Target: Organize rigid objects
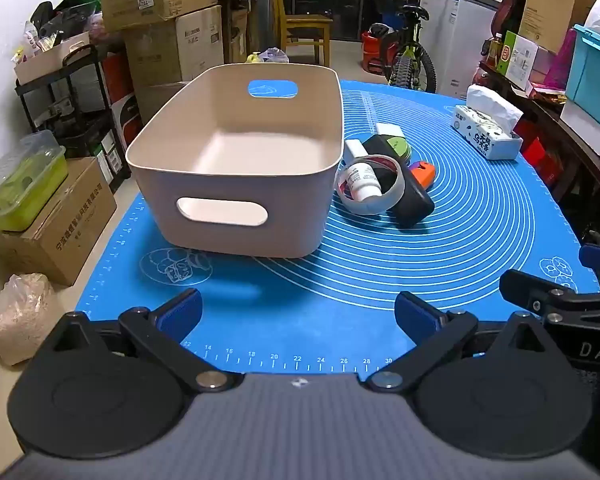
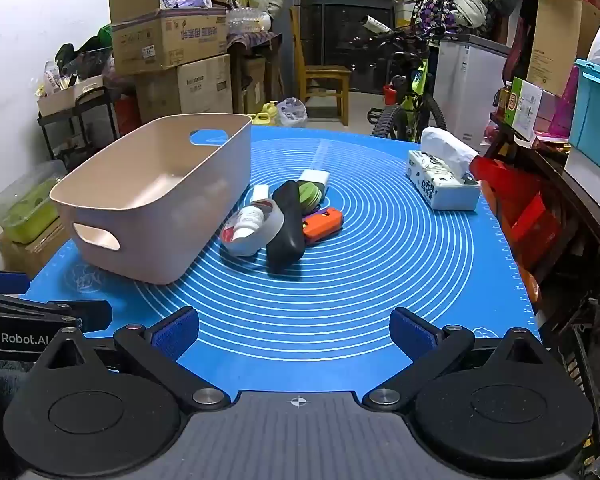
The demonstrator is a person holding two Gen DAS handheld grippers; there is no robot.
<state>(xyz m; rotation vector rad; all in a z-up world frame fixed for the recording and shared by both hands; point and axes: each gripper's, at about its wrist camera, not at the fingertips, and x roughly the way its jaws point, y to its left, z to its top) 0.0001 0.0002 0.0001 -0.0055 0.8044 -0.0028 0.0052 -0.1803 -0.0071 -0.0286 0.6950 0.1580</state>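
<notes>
An empty beige bin (image 1: 236, 184) (image 2: 140, 240) with handle cut-outs stands on the blue mat (image 1: 300, 280) (image 2: 340, 280). Right of it lies a pile: a white tape roll (image 1: 370, 206) (image 2: 256, 240) with a small white bottle (image 1: 362, 182) (image 2: 249, 220) lying in it, a black case (image 1: 410, 200) (image 2: 288, 228), an orange object (image 1: 424, 172) (image 2: 322, 222), a green round object (image 1: 396, 146) (image 2: 310, 194) and a white block (image 1: 390, 130) (image 2: 316, 178). My left gripper (image 1: 298, 314) is open above the mat's near edge, before the bin. My right gripper (image 2: 294, 330) is open too, short of the pile.
A tissue pack (image 1: 488, 132) (image 2: 440, 184) sits on the mat's right side. Cardboard boxes (image 1: 160, 20), a shelf cart and a bicycle (image 1: 408, 52) stand beyond the table. A cluttered side table (image 2: 560, 160) lines the right edge. Each gripper shows at the other view's edge.
</notes>
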